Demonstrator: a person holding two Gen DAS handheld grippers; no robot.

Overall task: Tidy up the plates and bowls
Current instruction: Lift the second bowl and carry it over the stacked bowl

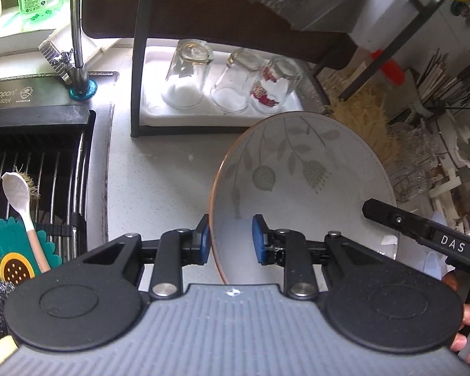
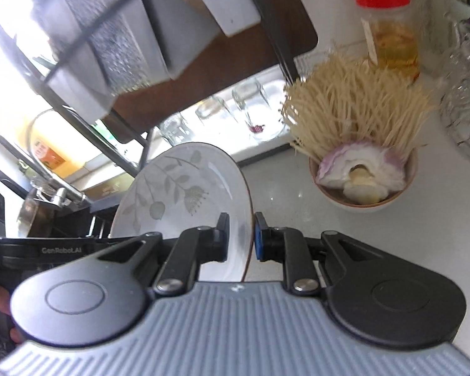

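A white plate with a grey leaf pattern and a brown rim [image 1: 300,181] is held up on edge above the counter. My left gripper [image 1: 230,239] has its blue pads on either side of the plate's rim. My right gripper [image 2: 239,238] is shut on the same plate [image 2: 185,191] at its opposite rim. The right gripper's black body [image 1: 423,235] shows at the right of the left wrist view. The left gripper's body [image 2: 47,250] shows at the left of the right wrist view.
A black dish rack [image 1: 138,62] stands behind, with three upturned glasses [image 1: 232,81] on its white tray. A sink with a wire basket [image 1: 37,169], spoon and faucet [image 1: 78,31] lies left. A bowl with noodles and onion [image 2: 363,172], a red-capped jar [image 2: 388,28] and glassware stand right.
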